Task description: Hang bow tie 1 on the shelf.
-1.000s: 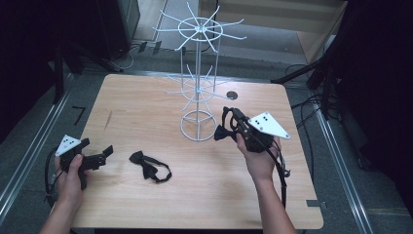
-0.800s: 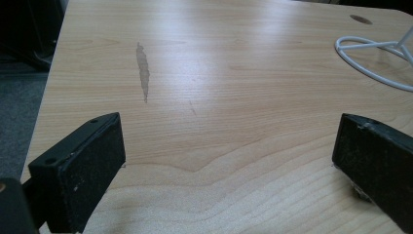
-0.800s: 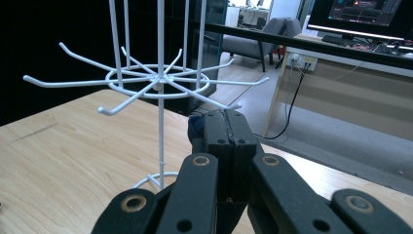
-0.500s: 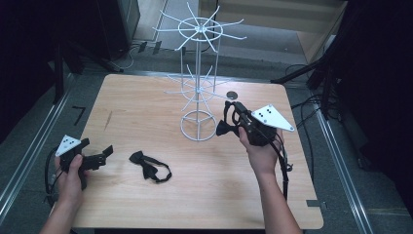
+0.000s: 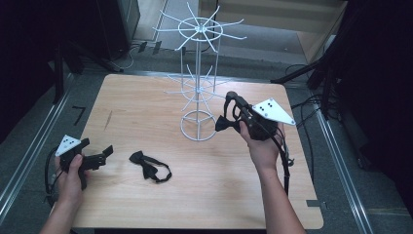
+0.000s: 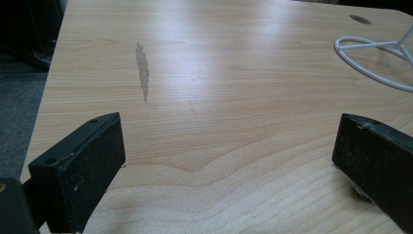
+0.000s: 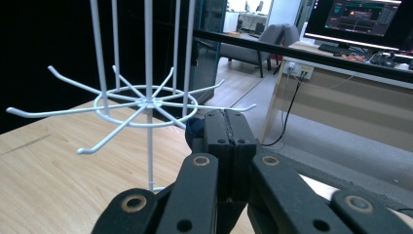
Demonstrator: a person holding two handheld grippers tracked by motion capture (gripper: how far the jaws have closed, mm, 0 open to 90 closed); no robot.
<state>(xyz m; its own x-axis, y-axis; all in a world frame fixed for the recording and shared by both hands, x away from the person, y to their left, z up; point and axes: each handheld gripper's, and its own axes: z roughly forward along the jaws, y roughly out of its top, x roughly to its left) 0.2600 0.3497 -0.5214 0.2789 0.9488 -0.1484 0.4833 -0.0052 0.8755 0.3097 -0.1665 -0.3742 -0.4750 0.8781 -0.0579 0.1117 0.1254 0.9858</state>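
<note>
Work in hand: hanging black fabric bow ties on the white wire display rack, a rack with two tiers of radiating hooks on a ring base, standing at the middle-back of the light wooden table.

Right gripper: raised off the table, just right of the rack's lower tier. In the right gripper view the jaws are pressed fully together, with a dark bit of cloth pinched at their tips.

Held item: a black fabric bow tie hangs from those jaws beside the rack's base ring; its strap seems to loop up above the jaws, though it is hard to separate from the gripper body.

Lower tier hooks: seen level with and just ahead of the closed jaws in the right gripper view; the nearest upturned tips are near, not touching.

Left gripper: resting low at the table's left edge, jaws spread wide, nothing between them; the left gripper view shows bare wood between the pads.

Second bow tie: black, with strap, lying flat on the table between the left gripper and the rack, apart from both.

Step (judged): carry-to-hook, tie not yet hung.

Next move calls for: lifting the strap loop over an upturned hook tip, then letting go only once the loop sits behind the tip.

Risk (judged): strap may snag a neighbouring hook.
</note>
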